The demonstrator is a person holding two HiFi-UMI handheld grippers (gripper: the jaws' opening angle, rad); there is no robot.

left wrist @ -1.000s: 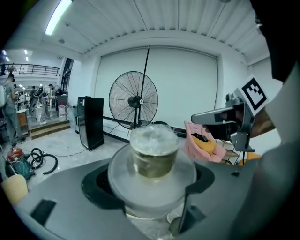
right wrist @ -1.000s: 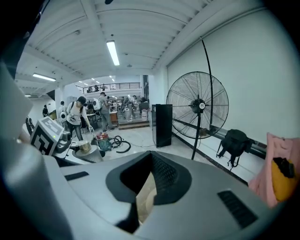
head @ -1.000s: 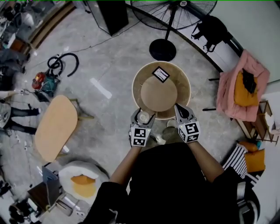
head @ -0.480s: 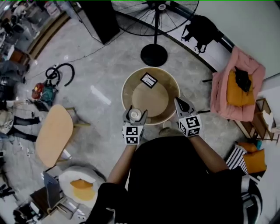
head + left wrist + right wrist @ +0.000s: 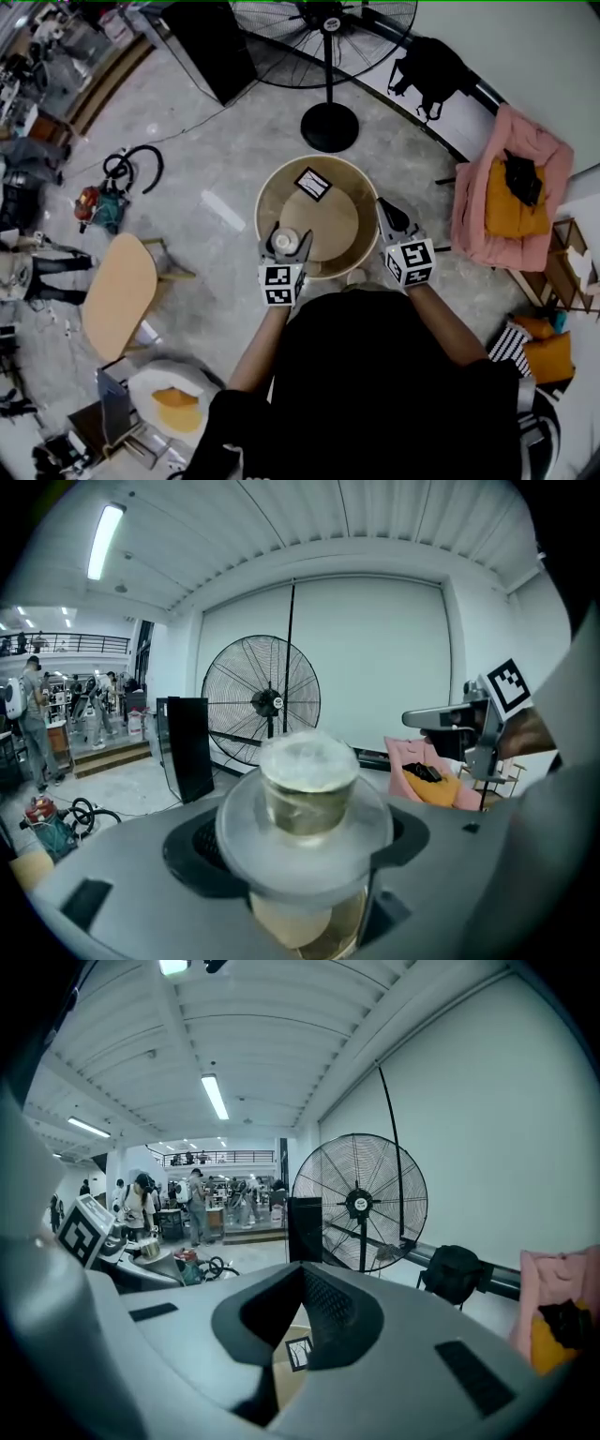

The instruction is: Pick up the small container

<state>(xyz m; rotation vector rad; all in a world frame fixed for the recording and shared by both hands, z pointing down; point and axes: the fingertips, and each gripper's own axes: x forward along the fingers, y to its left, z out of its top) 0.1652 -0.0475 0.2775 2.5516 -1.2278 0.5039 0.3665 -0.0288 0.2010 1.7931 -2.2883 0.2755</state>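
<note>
My left gripper is shut on a small clear container with a frosted lid, held over the near-left rim of a round wooden table. In the left gripper view the container sits upright between the grey jaws of that gripper. A black-and-white marker card lies on the table's far side. My right gripper hangs by the table's right rim, jaws together and empty. From the right gripper view, the right gripper shows its closed jaws above the card.
A large standing fan with a round black base stands beyond the table. A black panel is at the back left. A pink chair stands right, a low oval wooden table left, cables on the floor.
The head camera has shifted. My left gripper, still holding the container, has come farther in over the table's rim. My right gripper has moved out to the table's right side.
</note>
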